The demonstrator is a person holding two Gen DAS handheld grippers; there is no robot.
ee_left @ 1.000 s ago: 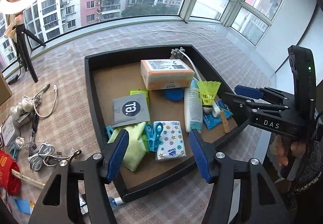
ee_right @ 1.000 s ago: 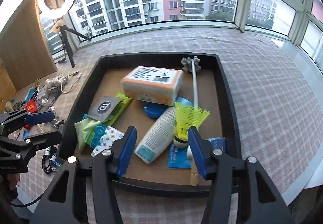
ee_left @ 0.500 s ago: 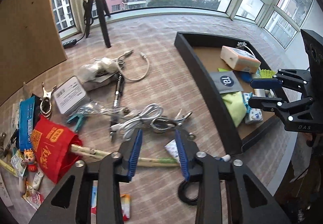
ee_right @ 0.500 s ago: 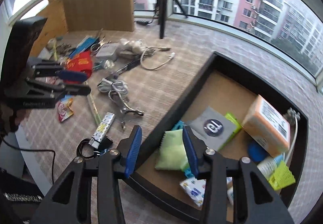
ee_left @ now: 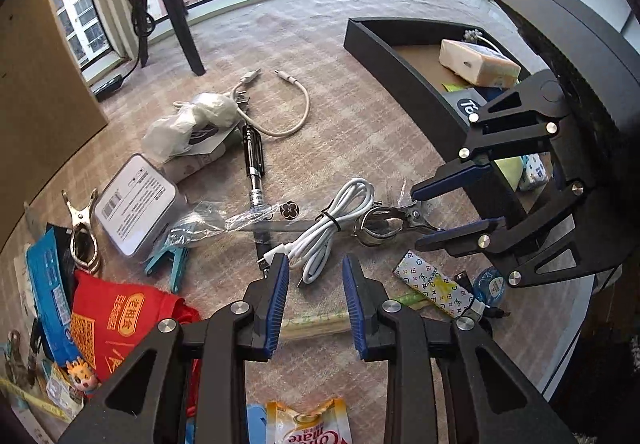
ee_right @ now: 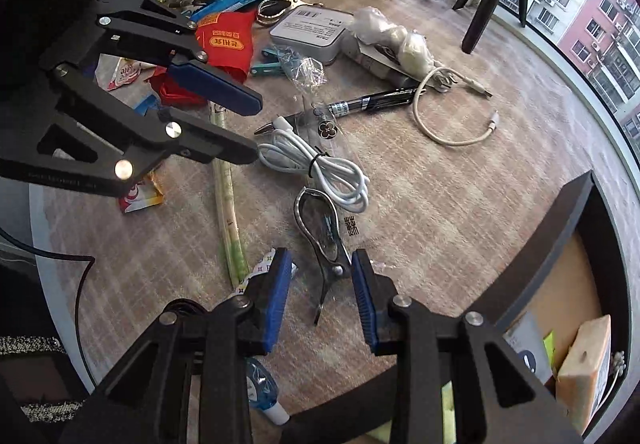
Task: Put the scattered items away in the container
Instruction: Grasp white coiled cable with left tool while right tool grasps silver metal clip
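A coiled white cable lies on the table just ahead of my open left gripper, which also shows in the right wrist view. A metal clip lies beside the cable. My open right gripper straddles the clip's handle end; in the left wrist view its fingertips sit on either side of it. The black tray at the right holds an orange-and-white box and packets.
Scattered on the table: a black pen, a loose white cable, a grey tin, a red pouch, a patterned lighter, green-wrapped chopsticks, another metal clip. A tripod stands at the back.
Both grippers swung from over the tray to the scattered pile on the left and came down close. The right one now brackets the metal clip; the left faces the coiled cable.
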